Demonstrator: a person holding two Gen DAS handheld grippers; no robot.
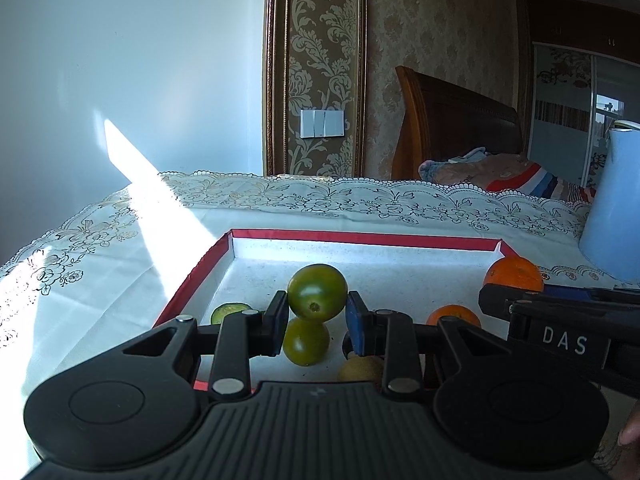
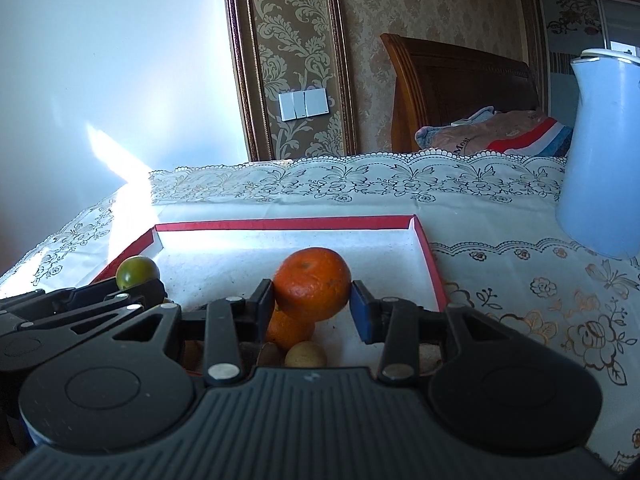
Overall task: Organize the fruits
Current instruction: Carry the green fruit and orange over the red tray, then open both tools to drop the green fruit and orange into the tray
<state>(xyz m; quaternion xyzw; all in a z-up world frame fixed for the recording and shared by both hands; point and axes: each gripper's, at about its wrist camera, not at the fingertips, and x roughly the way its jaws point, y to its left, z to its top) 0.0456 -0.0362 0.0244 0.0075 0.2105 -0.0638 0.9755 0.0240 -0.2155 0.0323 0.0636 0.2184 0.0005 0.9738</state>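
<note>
Fruits are mid-sort: we judge the step in hand to be carrying two pieces at once over the red-rimmed tray [image 2: 434,268], which sits on the lace-covered table [image 2: 520,320] and serves as our landmark. Beyond the tray's far right corner stands a pale blue jug [image 2: 596,160], well apart from our hands.

Both grippers hang side by side above the tray's near half, tilted a little downward toward its floor. Our right gripper [image 2: 312,300] has its fingers closed part-way on an orange [image 2: 312,282], the pads pressing on its two sides; the orange is held clear above the tray floor. Our left gripper [image 1: 317,308] has its fingers narrowed on a green tomato [image 1: 317,292], likewise lifted above the tray.

Below them, on the tray's near floor, lie a second orange [image 2: 286,330], a second green tomato [image 1: 306,342], and a small yellowish fruit [image 2: 306,355]; one more green piece [image 1: 228,312] shows only partly behind the left fingers.

Next, we judge, each held fruit needs a clear spot in the tray beside its own kind, then a gentle lowering before the fingers let go, since round fruit rolls.
</note>
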